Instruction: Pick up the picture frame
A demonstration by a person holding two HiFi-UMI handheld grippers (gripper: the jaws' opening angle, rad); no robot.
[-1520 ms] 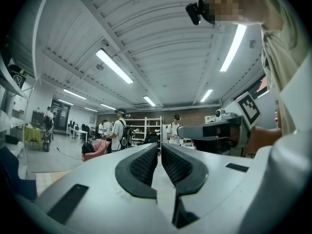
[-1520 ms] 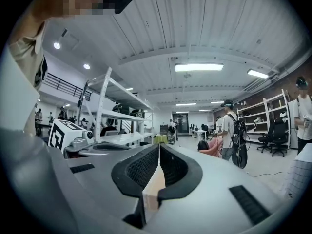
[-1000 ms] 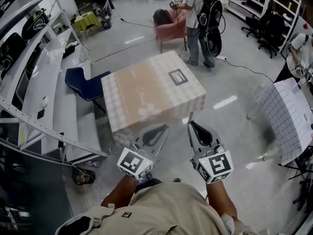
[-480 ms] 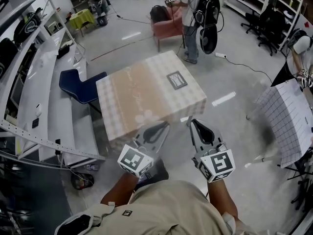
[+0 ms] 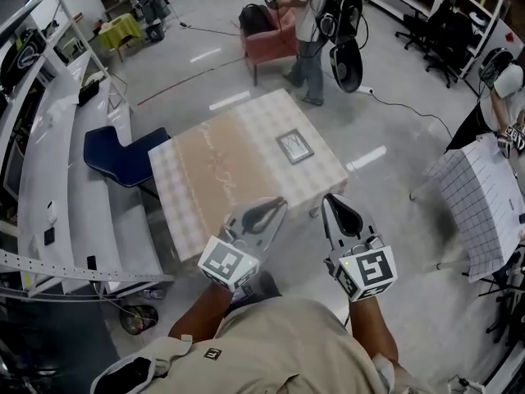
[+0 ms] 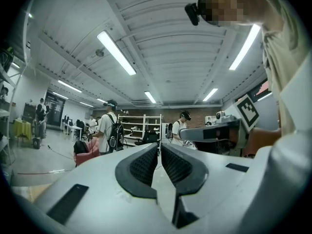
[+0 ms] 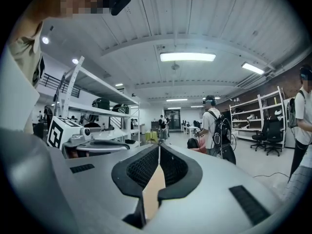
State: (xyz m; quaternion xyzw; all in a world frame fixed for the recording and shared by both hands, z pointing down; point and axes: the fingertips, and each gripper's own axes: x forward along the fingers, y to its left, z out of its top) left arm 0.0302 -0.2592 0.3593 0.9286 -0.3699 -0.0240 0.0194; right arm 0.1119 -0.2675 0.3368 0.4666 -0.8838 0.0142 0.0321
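Observation:
The picture frame, small and dark-rimmed with a pale inside, lies flat on the right part of a table under a checked beige cloth. In the head view both grippers are held up in front of the person's body, short of the table's near edge and well apart from the frame. The left gripper has its jaws together with nothing between them. The right gripper is likewise shut and empty. In the left gripper view and the right gripper view the jaws point across the room and the frame does not show.
A person with a backpack stands beyond the table by a red armchair. A blue chair sits at the table's left, with long white shelving beyond. A grid-patterned cloth and another person are at the right.
The table and frame have slid lower and leftward in the head view and look nearer. Both grippers stay shut and level in front of the body.

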